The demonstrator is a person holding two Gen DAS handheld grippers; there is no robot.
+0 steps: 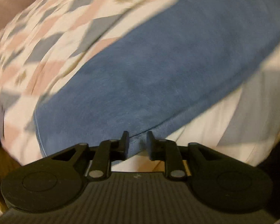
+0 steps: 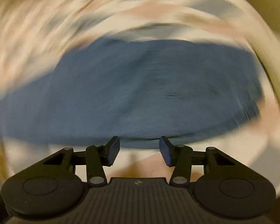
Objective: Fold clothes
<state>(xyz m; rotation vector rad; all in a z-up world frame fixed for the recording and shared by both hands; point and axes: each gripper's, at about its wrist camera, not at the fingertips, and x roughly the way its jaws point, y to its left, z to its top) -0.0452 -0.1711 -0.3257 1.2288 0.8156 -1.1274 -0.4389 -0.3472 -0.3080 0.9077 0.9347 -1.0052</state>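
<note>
Looking along the left gripper (image 1: 137,141), a blue garment (image 1: 149,74) is seen spread flat over a patterned bedcover (image 1: 46,43) of pink, grey and white diamonds. The garment fills the middle of the view, slanting from lower left to upper right. Its stitched hem runs just ahead of the fingertips, and a fold of that hem is caught between the two black fingers (image 1: 124,143), which are drawn near to each other with blue cloth in the gap. The grip is therefore read as closed on the garment's near edge. White and pale grey bedcover is seen past the hem at lower right. Slight blur is noted along the patterned cloth at the left.

From the right wrist view, heavy motion blur is recorded over everything but the tool itself. The blue garment (image 2: 140,93) is seen as a broad band across the middle, with the bedcover (image 2: 46,28) smeared above and around it. The right gripper (image 2: 139,152) is held with its jaws well apart; nothing is seen between the blue-faced pads (image 2: 113,151). The garment's near edge lies just ahead of the fingertips; whether it is touched cannot be told. Pale bedcover is seen below, between the fingers.
</note>
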